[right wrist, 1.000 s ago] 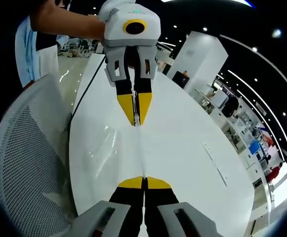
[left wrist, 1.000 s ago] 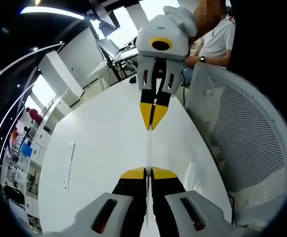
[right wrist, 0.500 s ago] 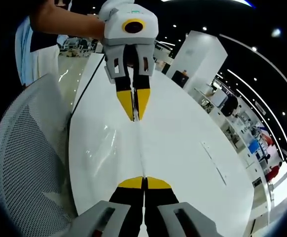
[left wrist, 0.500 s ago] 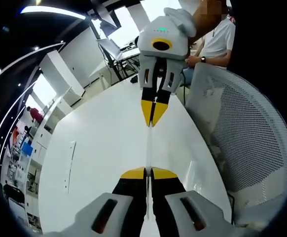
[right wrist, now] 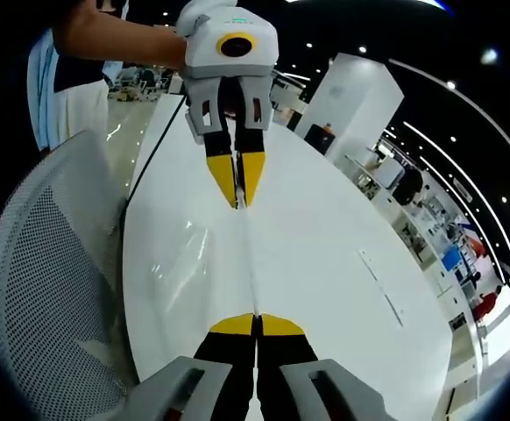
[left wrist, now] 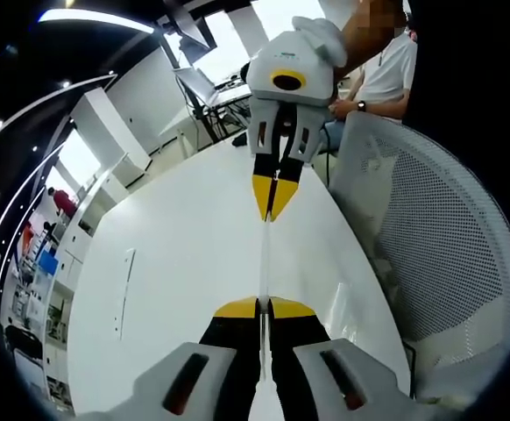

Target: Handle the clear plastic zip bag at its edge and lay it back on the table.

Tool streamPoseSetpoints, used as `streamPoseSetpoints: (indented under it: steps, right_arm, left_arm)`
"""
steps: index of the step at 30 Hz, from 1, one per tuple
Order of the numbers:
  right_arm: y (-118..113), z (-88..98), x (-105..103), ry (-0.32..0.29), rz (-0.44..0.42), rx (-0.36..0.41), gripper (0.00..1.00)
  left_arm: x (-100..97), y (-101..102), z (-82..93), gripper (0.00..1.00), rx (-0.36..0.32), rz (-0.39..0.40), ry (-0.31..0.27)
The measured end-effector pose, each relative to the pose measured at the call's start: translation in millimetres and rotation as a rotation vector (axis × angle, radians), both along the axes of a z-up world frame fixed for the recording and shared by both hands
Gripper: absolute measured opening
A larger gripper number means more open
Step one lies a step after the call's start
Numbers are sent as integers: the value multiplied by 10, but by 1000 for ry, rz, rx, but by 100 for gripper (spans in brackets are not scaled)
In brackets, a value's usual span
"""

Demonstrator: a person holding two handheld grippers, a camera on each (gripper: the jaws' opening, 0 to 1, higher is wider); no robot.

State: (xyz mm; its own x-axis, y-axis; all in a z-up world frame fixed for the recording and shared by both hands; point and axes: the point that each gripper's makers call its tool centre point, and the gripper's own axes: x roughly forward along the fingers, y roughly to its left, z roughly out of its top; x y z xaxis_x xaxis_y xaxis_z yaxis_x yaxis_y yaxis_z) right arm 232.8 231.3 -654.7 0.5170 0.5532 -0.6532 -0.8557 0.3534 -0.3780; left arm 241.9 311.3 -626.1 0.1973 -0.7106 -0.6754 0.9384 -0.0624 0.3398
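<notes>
The clear zip bag [left wrist: 263, 259] is stretched edge-on between my two grippers, showing as a thin pale line above the white table [left wrist: 167, 281]. In the left gripper view my left gripper [left wrist: 262, 307] is shut on its near end. My right gripper [left wrist: 271, 213] faces me and is shut on the far end. In the right gripper view my right gripper [right wrist: 255, 323] pinches the bag [right wrist: 249, 263], and the left gripper [right wrist: 240, 202] holds the opposite end. The film glints faintly to the left of the line.
A white mesh chair back [left wrist: 448, 254] stands close beside the table's edge, also the chair [right wrist: 45, 289] on the other view's left. A seated person in a white shirt [left wrist: 391, 66] is behind. A thin strip [left wrist: 122, 294] lies on the table.
The two grippers have drawn slightly apart, so the opposite gripper sits a little higher and farther in each view. Both stay shut on the bag.
</notes>
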Motion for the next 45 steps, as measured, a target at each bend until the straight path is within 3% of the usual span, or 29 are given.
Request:
streamPoseSetpoints:
  steps: [45]
  right_arm:
    - [-98, -11, -15, 1, -21, -6, 0]
  left_arm:
    - [12, 138, 33, 0, -16, 25, 9]
